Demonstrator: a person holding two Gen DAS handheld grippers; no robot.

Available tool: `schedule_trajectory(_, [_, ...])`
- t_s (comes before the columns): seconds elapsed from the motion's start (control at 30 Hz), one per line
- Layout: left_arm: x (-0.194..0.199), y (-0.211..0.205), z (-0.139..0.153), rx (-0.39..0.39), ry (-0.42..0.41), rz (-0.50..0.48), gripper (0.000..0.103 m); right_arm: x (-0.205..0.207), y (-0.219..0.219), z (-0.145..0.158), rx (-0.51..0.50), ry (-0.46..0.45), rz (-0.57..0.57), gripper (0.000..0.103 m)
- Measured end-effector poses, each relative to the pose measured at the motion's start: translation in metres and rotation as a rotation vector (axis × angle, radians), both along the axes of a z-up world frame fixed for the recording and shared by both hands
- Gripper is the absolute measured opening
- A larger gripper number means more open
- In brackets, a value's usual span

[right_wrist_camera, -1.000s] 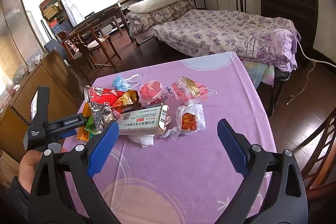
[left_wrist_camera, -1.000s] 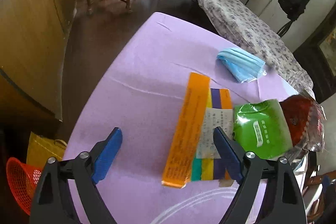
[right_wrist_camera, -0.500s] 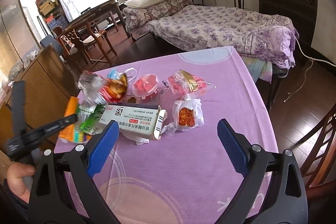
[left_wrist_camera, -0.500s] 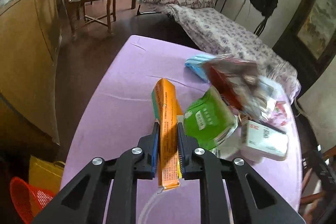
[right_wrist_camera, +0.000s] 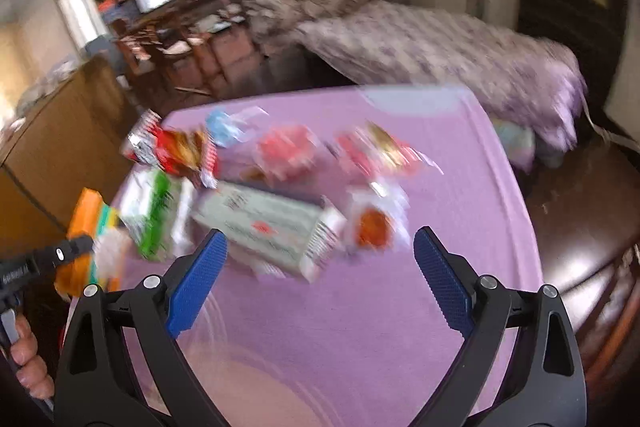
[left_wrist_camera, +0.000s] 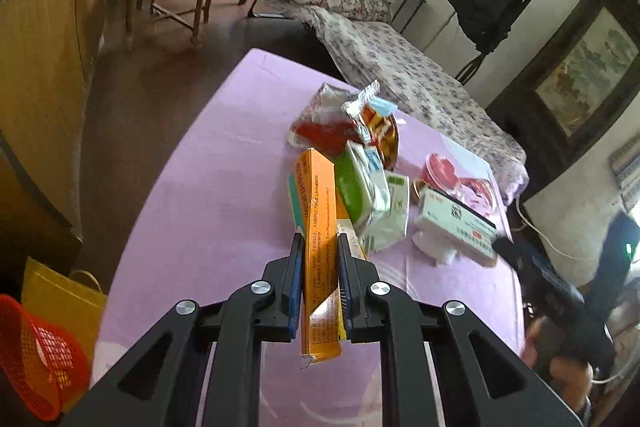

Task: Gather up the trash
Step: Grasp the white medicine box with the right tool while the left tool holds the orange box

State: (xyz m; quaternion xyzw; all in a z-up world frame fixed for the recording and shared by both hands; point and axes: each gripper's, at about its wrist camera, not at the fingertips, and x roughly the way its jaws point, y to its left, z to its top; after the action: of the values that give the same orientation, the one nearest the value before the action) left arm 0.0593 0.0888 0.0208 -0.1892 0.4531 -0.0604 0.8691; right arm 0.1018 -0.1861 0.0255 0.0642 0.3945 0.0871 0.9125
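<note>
Holding: orange carton (left_wrist_camera: 320, 255), a flat cardboard medicine-style box, pinched across its thin sides by the left tongs (left_wrist_camera: 319, 285), pads shut hard on its near half. Appears lifted clear of the counter (left_wrist_camera: 192, 195) near the left edge, far end tilted up toward the pile; near end torn and ragged.

Handling, judged: light, probably empty; stiff along its length but easily crushed across the broad faces. Printed card, fairly slick, so grip across the narrow sides suits it best. Hold close to one end leaves the far end free to swing.

Standing wide open, nothing between the pads: right tongs (right_wrist_camera: 320, 283), hovering above the near middle of the counter, aimed at the white carton (right_wrist_camera: 276, 231).

Remaining on the counter, toward the middle and far edge:
- green packet (left_wrist_camera: 356, 187), soft film, likely slippery; take by a bunched edge.
- white carton, long, light, rigid; take across the short width.
- red snack bag (left_wrist_camera: 328, 127), crinkly foil, likely to slip.
- small red cup (left_wrist_camera: 440, 169), possibly thin plastic.
- wrappers and a blue face mask (right_wrist_camera: 224, 127), limp; right view too blurred for detail.

Waiting beside the counter's near left corner, on the floor: red mesh basket (left_wrist_camera: 36, 355) and yellow bag (left_wrist_camera: 60, 299).
</note>
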Motion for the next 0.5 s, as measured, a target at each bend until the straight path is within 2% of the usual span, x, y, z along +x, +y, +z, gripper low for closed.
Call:
schedule_trajectory(0.07, [-0.002, 0.002, -0.001, -0.015, 0.005, 0.001, 0.016, 0.007, 0.006, 0.001, -0.008, -0.022, 0.035, 0.091])
schedule_trajectory(0.17, [-0.004, 0.002, -0.002, 0.012, -0.002, 0.002, 0.016, 0.020, 0.021, -0.002, 0.013, -0.002, 0.110, 0.091])
schedule_trajectory(0.3, [-0.002, 0.001, -0.001, 0.020, -0.003, 0.000, 0.016, 0.032, 0.040, -0.020, -0.076, 0.098, 0.186, 0.091])
schedule_trajectory(0.37, [-0.003, 0.001, 0.001, 0.034, -0.013, 0.002, 0.016, 0.028, 0.043, -0.020, -0.050, 0.136, 0.218, 0.083])
schedule_trajectory(0.47, [-0.002, 0.000, 0.002, 0.066, -0.024, 0.013, 0.016, 0.006, 0.052, -0.013, -0.008, 0.162, 0.317, 0.083])
schedule_trajectory(0.5, [-0.001, 0.001, 0.001, 0.065, -0.018, 0.015, 0.016, -0.005, 0.056, -0.010, 0.050, 0.188, 0.385, 0.083])
